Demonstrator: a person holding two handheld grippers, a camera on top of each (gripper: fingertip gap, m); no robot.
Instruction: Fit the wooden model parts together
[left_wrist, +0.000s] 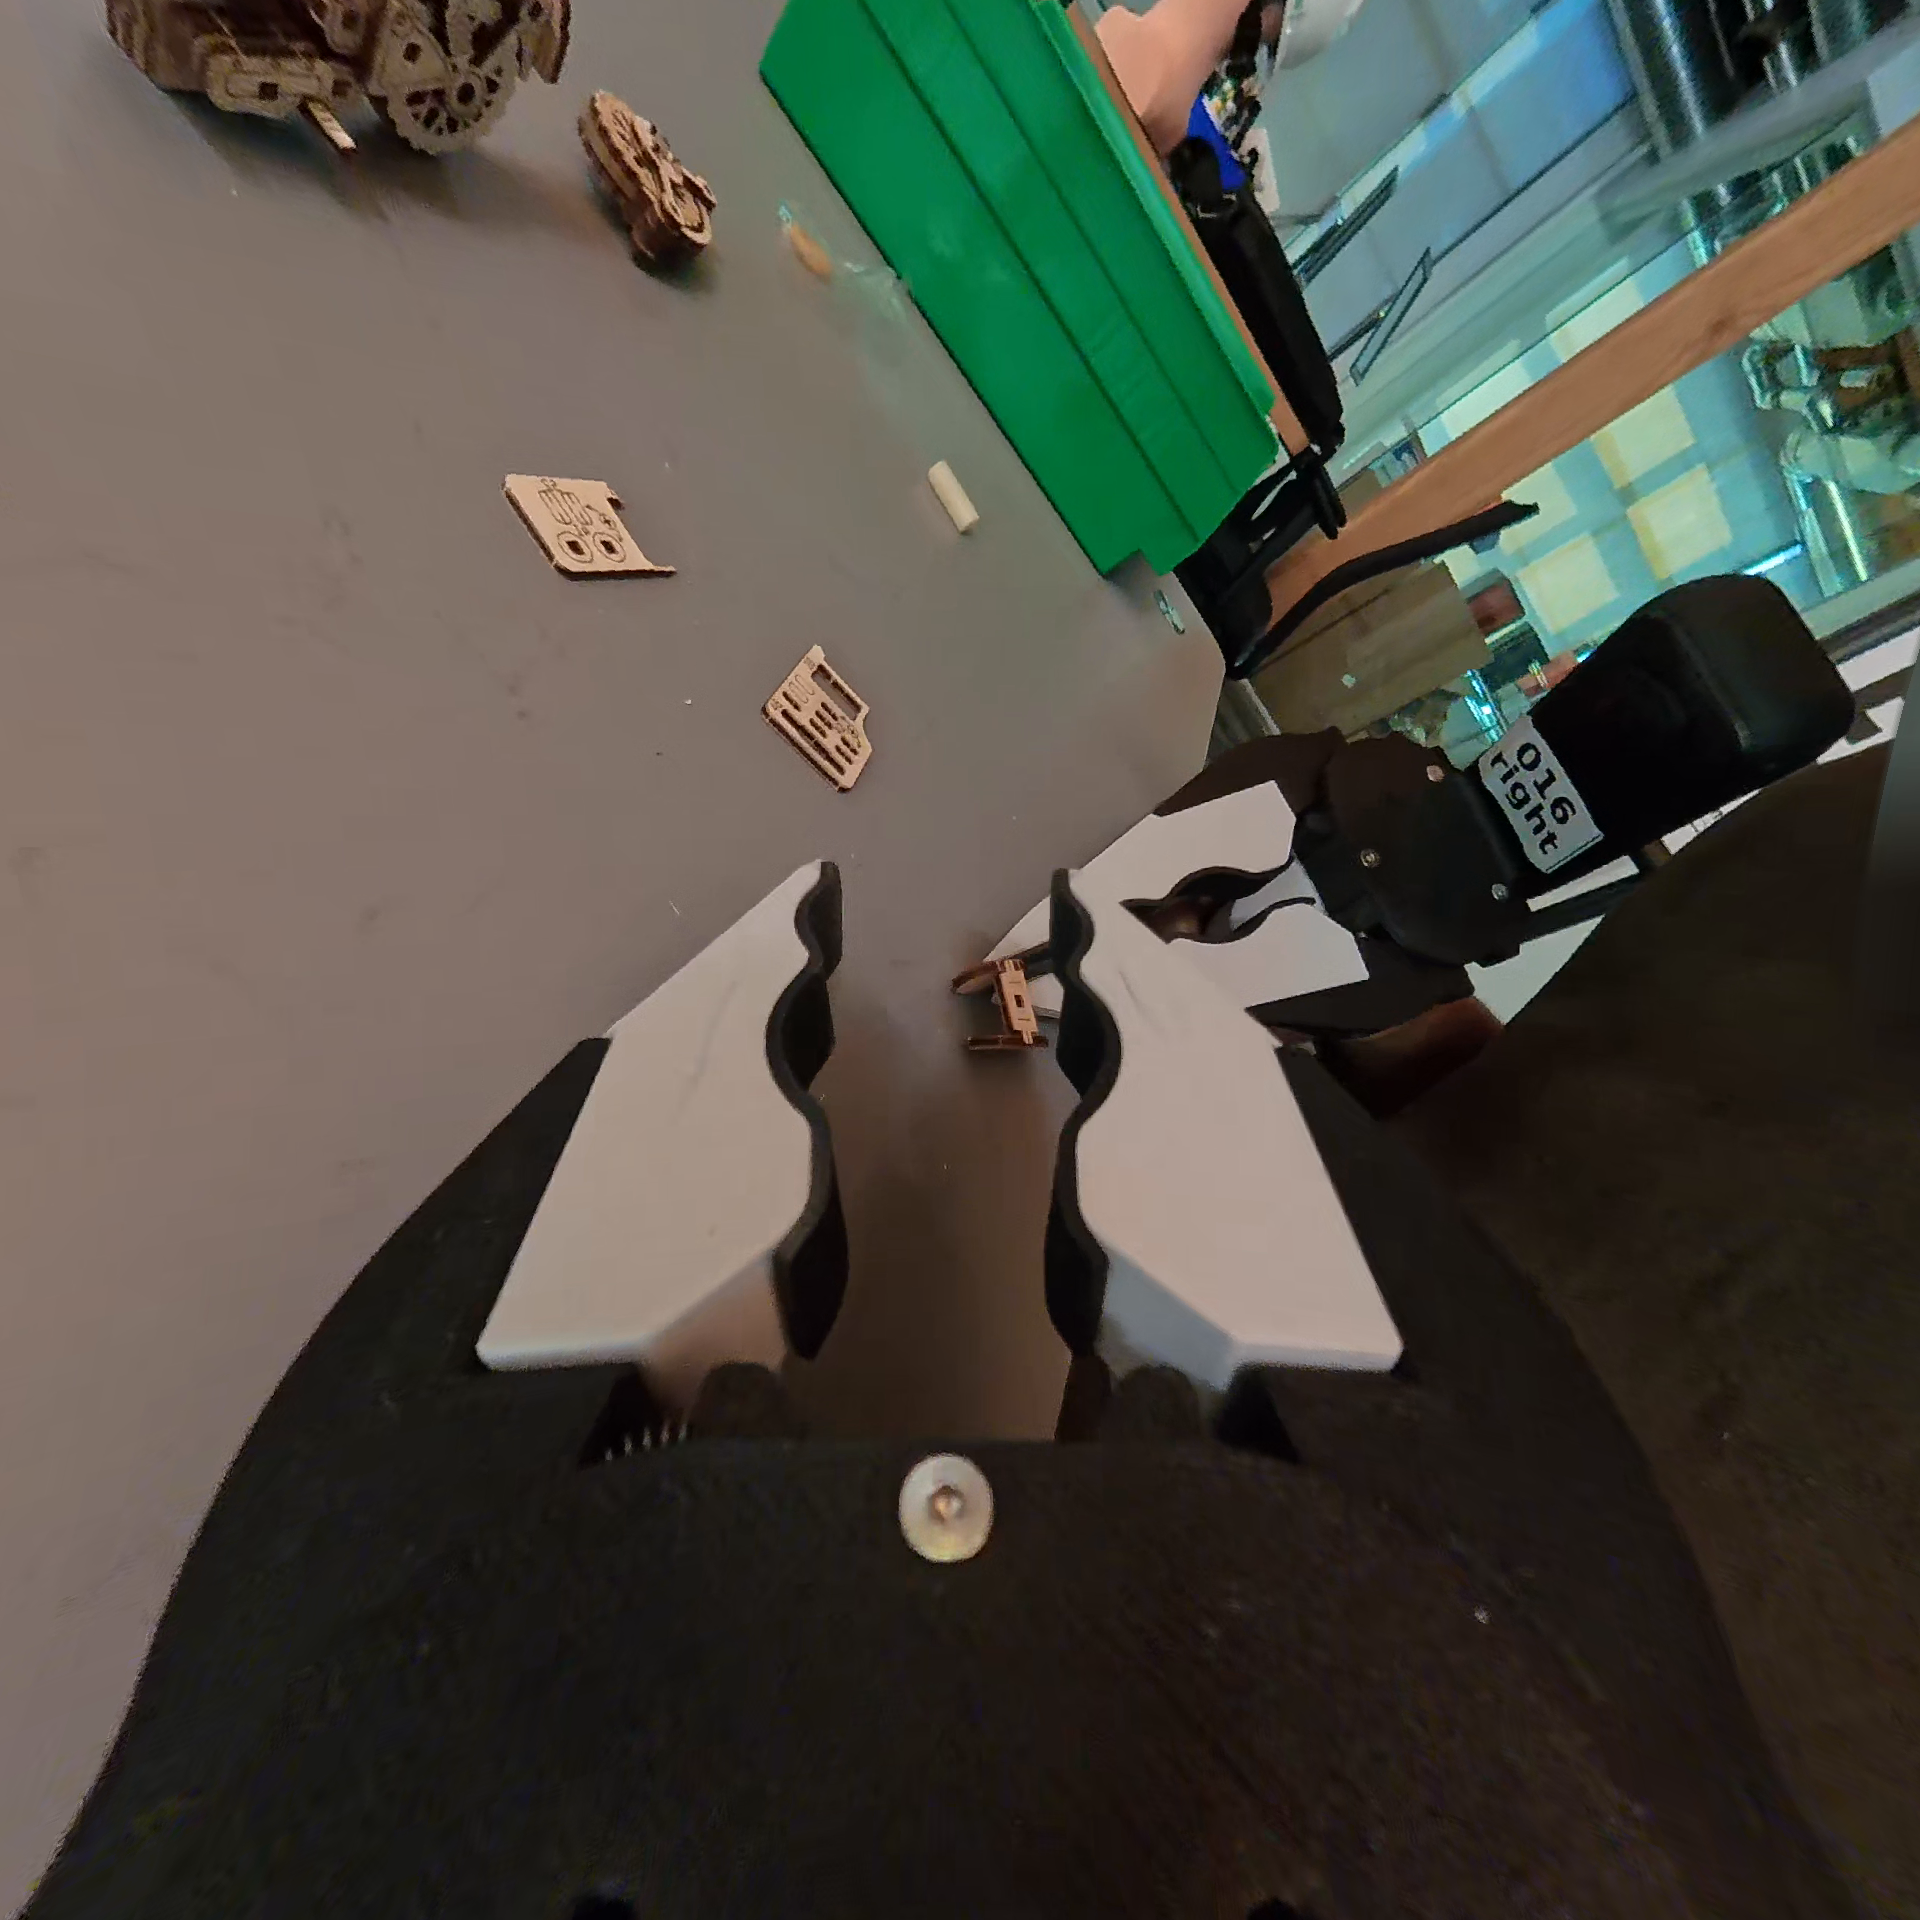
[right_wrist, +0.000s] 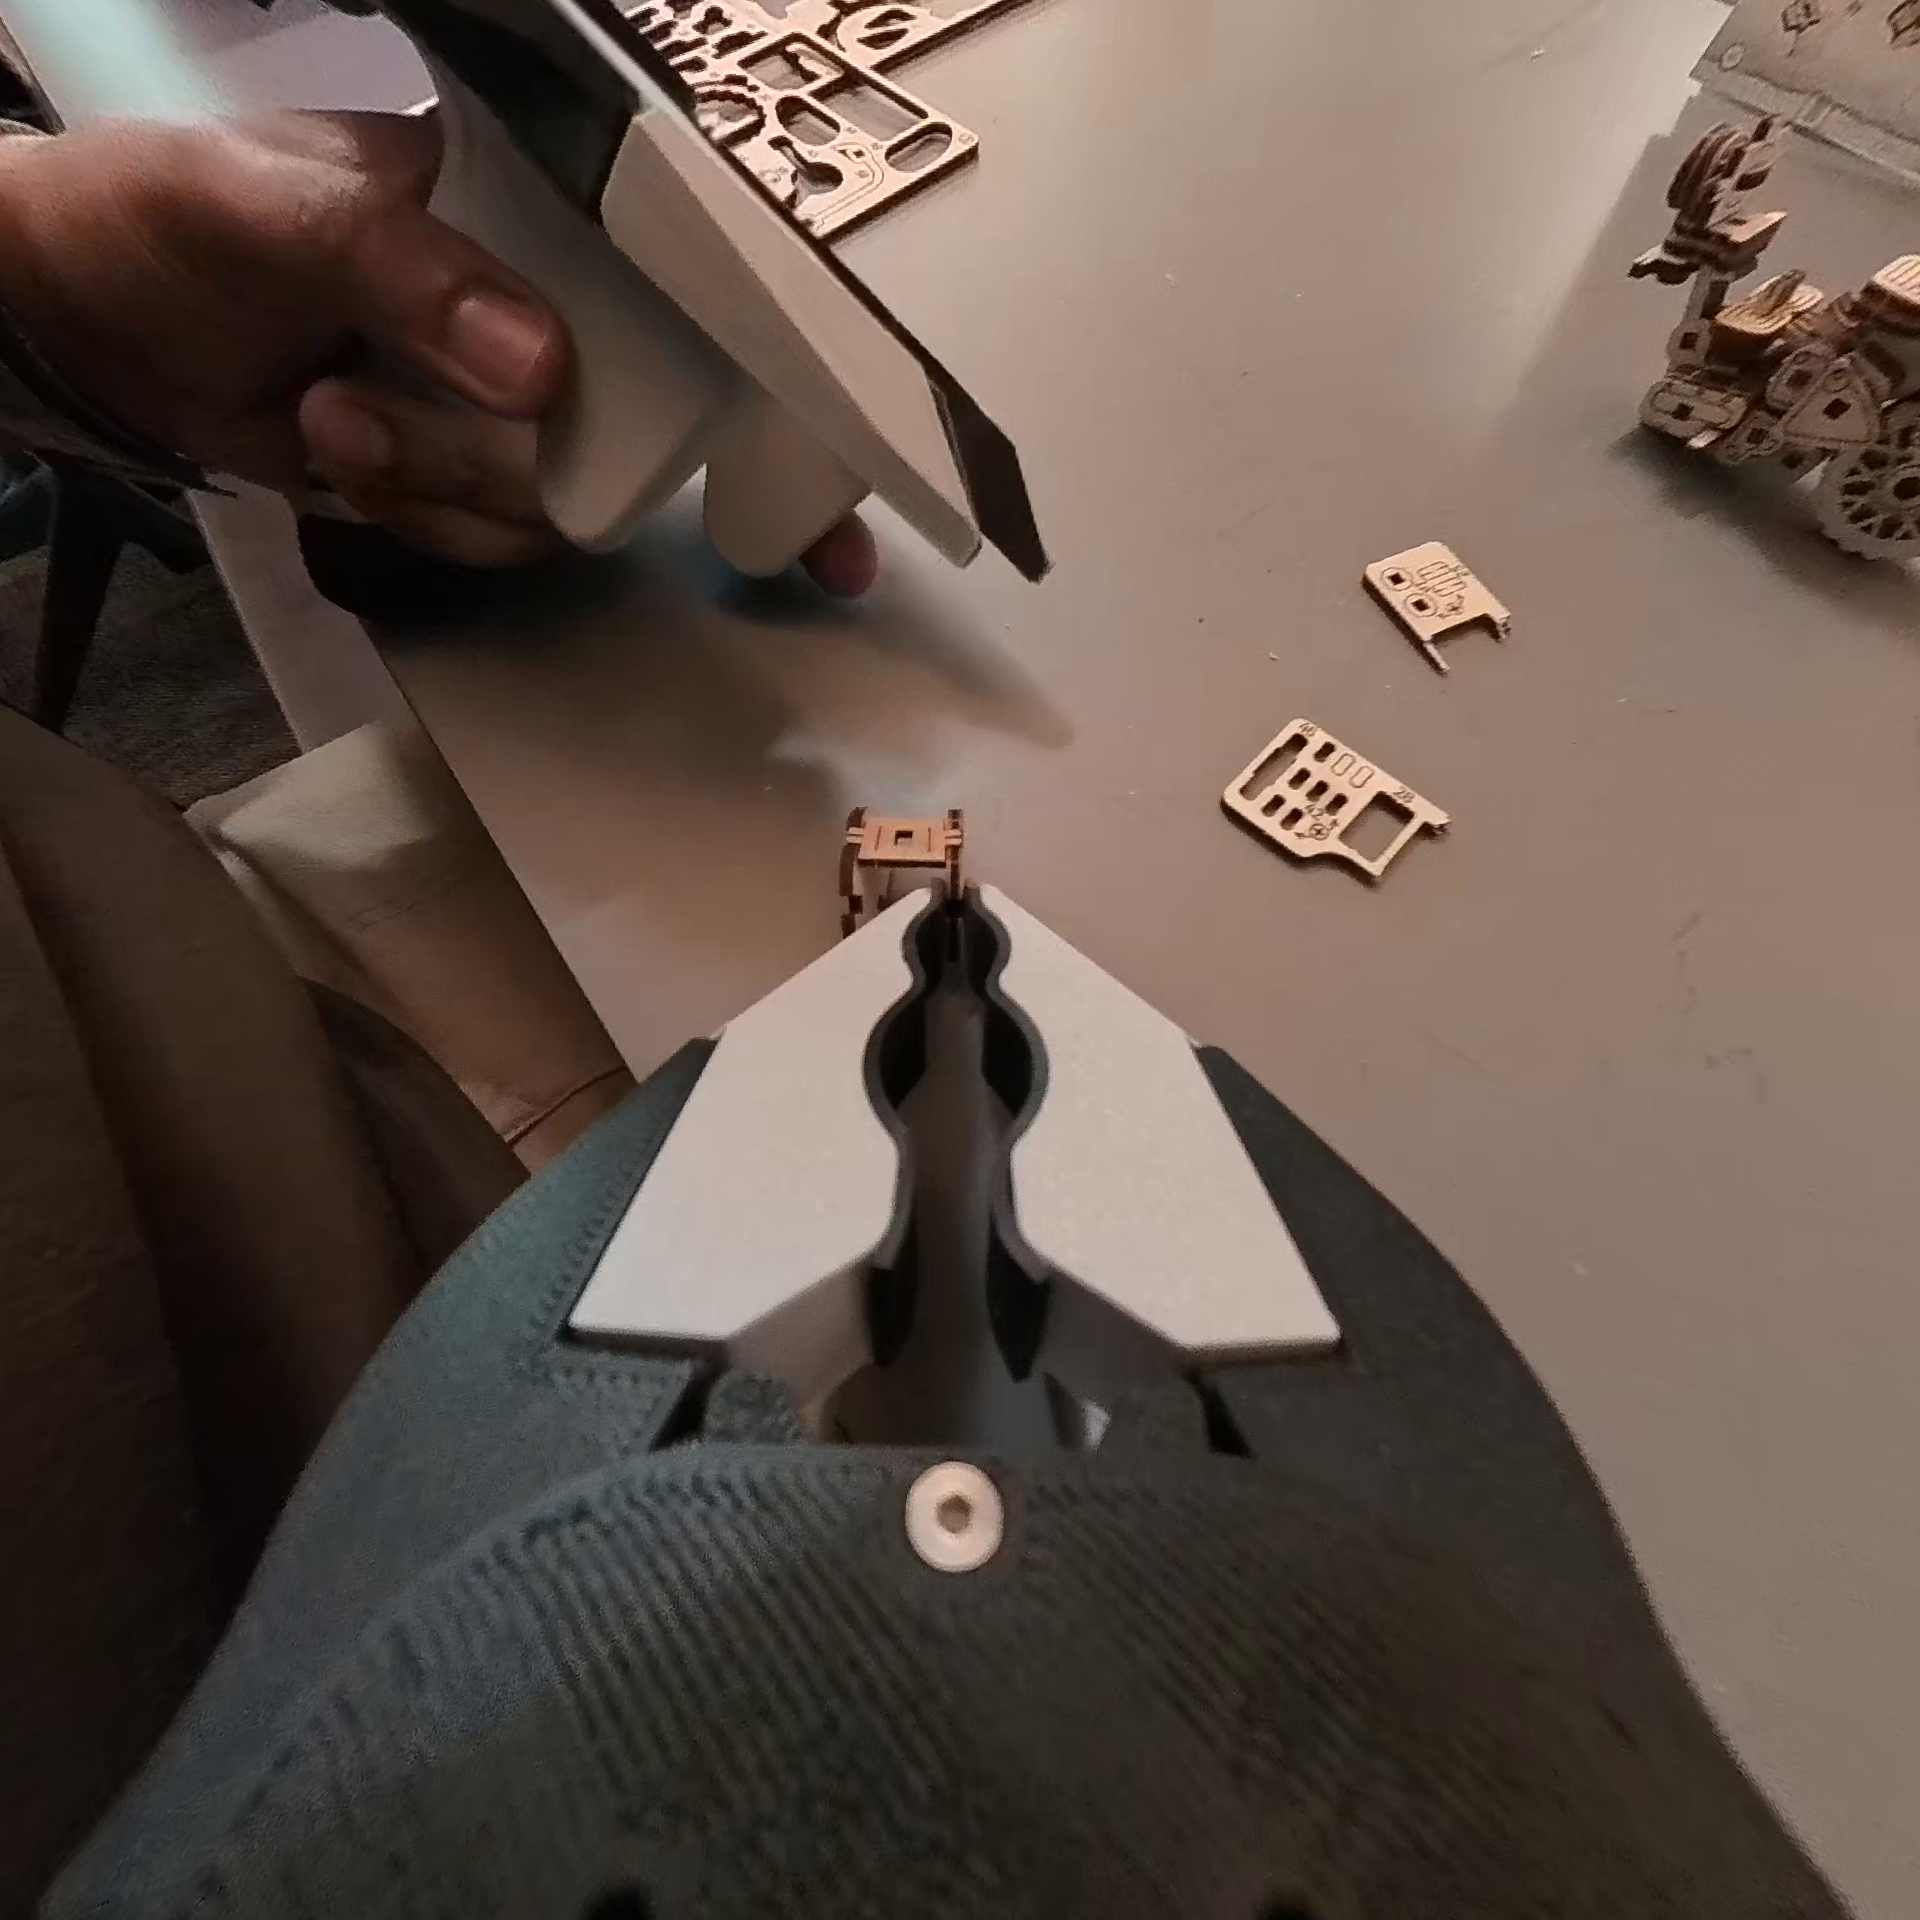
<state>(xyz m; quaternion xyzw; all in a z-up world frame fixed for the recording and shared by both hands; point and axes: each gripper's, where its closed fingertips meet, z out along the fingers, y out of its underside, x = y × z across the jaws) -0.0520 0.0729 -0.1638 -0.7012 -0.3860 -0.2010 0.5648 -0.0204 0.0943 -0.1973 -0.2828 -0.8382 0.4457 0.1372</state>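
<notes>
My right gripper (right_wrist: 956, 896) is shut on a small wooden box-like subassembly (right_wrist: 902, 857) and pinches one of its side plates just above the grey table (right_wrist: 1299, 1195). In the left wrist view the same subassembly (left_wrist: 1003, 1008) sits right in front of my open, empty left gripper (left_wrist: 945, 891), with the right gripper (left_wrist: 1029, 940) coming in from the right. The left gripper also shows in the right wrist view (right_wrist: 987, 509), held by a hand (right_wrist: 312, 312), above and to the left of the subassembly. Two flat wooden parts lie on the table (right_wrist: 1439, 592) (right_wrist: 1330, 800).
A part-built wooden model (right_wrist: 1818, 384) stands far right, with a smaller wooden assembly (left_wrist: 649, 177) near it. A cut-out wooden sheet (right_wrist: 831, 135) lies at the far edge. A green bin (left_wrist: 1018, 260) and a white cylinder (left_wrist: 953, 497) sit near the table's edge. Across from one pair of fingers to the other is roughly 6 centimeters.
</notes>
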